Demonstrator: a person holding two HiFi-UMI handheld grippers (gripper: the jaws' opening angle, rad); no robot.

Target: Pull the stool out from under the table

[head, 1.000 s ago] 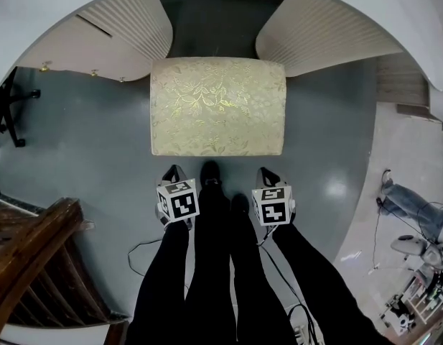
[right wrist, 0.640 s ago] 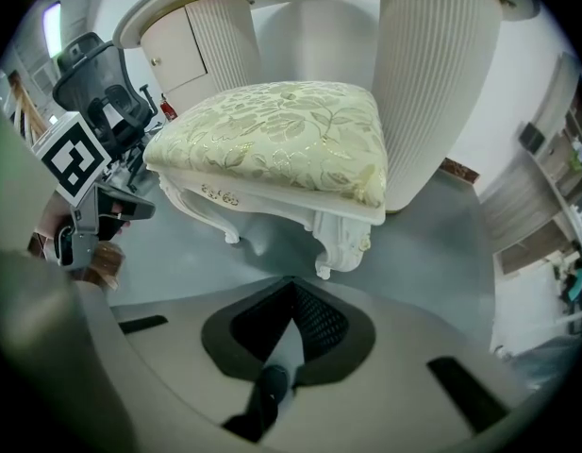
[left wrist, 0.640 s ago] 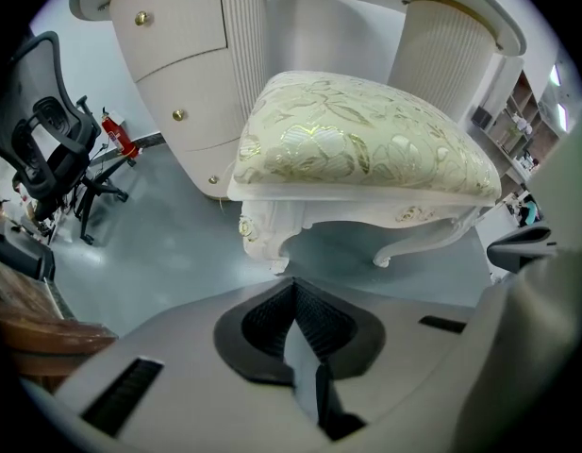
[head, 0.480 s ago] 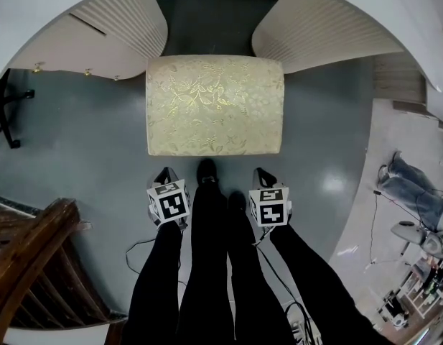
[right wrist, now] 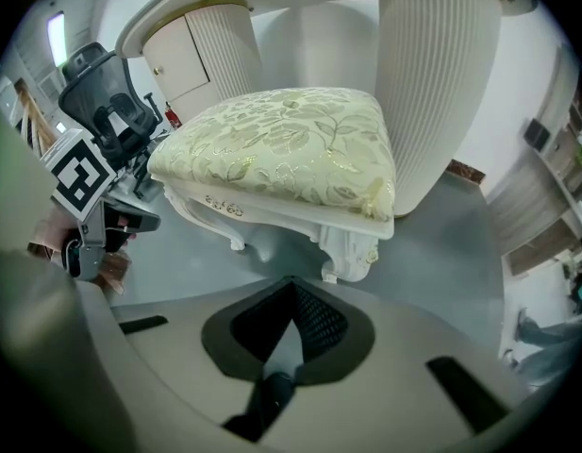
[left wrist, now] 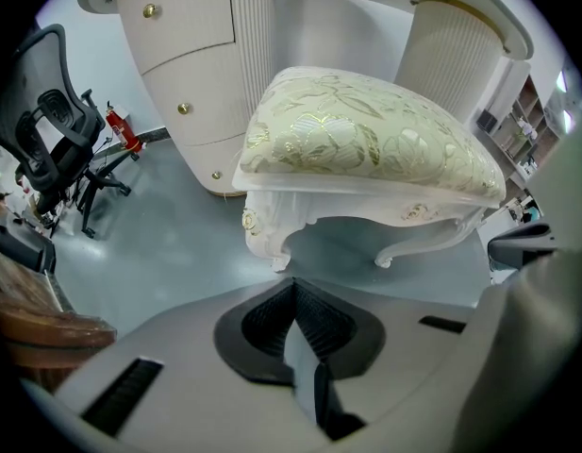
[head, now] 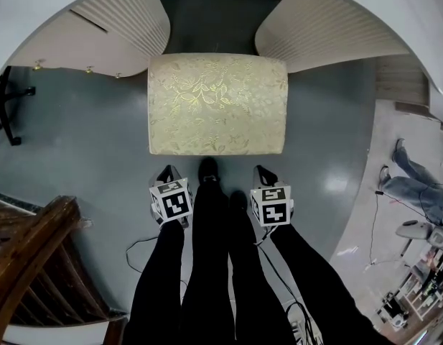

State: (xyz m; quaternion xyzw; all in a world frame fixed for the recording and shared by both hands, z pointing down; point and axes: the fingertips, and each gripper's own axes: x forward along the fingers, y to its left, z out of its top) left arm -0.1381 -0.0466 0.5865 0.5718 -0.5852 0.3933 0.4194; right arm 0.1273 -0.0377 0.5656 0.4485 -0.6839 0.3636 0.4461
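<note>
The stool (head: 217, 103), with a cream floral cushion and a white carved frame, stands on the grey floor just in front of the gap between the white table's two fluted pedestals (head: 128, 16). My left gripper (head: 169, 172) hangs a short way in front of the stool's near left corner, pointing down, shut and empty. My right gripper (head: 263, 172) hangs likewise off the near right corner, also shut and empty. Neither touches the stool. The left gripper view has the stool (left wrist: 366, 149) beyond the closed left gripper (left wrist: 292, 289). In the right gripper view the stool (right wrist: 291, 140) stands beyond the closed right gripper (right wrist: 292, 286).
My legs (head: 207, 264) in black stand between the grippers, feet close to the stool. A dark wooden piece (head: 34, 264) is at the lower left. A black office chair (left wrist: 55, 130) stands to the left. Another person's legs (head: 415, 182) and gear lie at the far right.
The left gripper has edged a little to the left. The stool and the right gripper have kept their places.
</note>
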